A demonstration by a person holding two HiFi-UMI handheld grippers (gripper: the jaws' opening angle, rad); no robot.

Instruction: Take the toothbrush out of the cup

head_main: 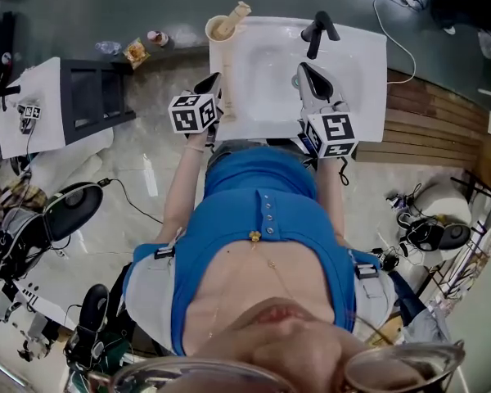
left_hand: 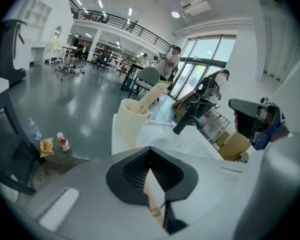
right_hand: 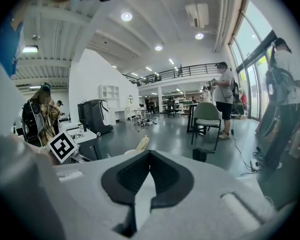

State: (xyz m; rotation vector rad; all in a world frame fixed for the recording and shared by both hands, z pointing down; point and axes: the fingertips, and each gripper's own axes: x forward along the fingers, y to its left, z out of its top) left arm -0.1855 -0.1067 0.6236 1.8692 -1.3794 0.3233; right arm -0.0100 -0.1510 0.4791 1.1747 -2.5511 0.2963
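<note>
A cream cup (head_main: 219, 28) stands on the back left corner of the white sink (head_main: 362, 72), with a pale toothbrush (head_main: 234, 15) leaning out of it to the right. My left gripper (head_main: 215, 80) hovers over the sink's left rim, a short way in front of the cup, jaws shut and empty. My right gripper (head_main: 305, 70) hangs over the basin's right side, also shut and empty. In the left gripper view the cup (left_hand: 129, 125) and toothbrush (left_hand: 153, 96) lie just ahead of the left gripper (left_hand: 150, 150). The right gripper view shows the toothbrush (right_hand: 141, 144) top past the right gripper (right_hand: 149, 154).
A black faucet (head_main: 318, 32) rises at the sink's back edge. Small bottles and a snack packet (head_main: 136, 51) lie on the floor left of the sink, beside a dark rack (head_main: 94, 97). Wooden decking (head_main: 434, 125) runs to the right. People stand far off in the hall.
</note>
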